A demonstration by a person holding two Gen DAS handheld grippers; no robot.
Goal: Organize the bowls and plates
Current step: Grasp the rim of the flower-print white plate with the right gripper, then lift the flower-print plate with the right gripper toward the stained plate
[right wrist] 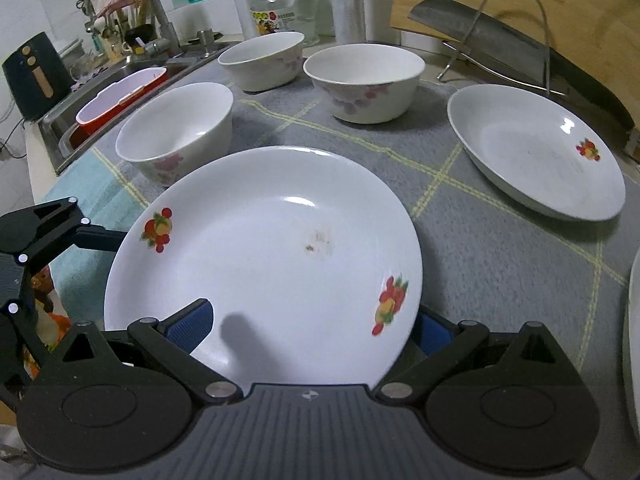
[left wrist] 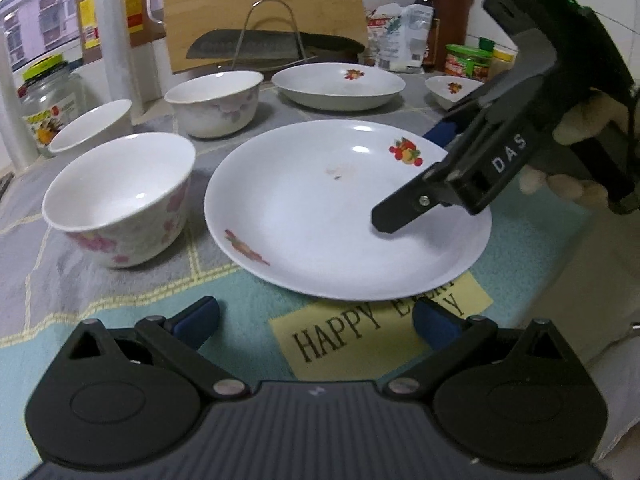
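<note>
A white plate (left wrist: 320, 216) with fruit prints lies on the checked mat (left wrist: 120, 300), in front of my left gripper (left wrist: 316, 322), which is open and empty just short of its near rim. My right gripper (left wrist: 412, 176) reaches in from the right, held by a gloved hand (left wrist: 576, 128). It is open and straddles the plate's rim. In the right wrist view the plate (right wrist: 272, 256) fills the gap of the right gripper (right wrist: 312, 328), one blue pad (right wrist: 192, 324) over it and the other at its edge. Three floral bowls (right wrist: 176, 132) (right wrist: 260, 60) (right wrist: 364, 80) stand behind.
A second fruit-print plate (right wrist: 536, 152) lies at the far right, and a small dish (left wrist: 452, 88) beyond it. Behind are a cleaver (right wrist: 480, 28) on a wire rack, a cutting board (left wrist: 260, 4), a glass jar (left wrist: 48, 100) and bottles. A sink (right wrist: 104, 96) borders the mat's left.
</note>
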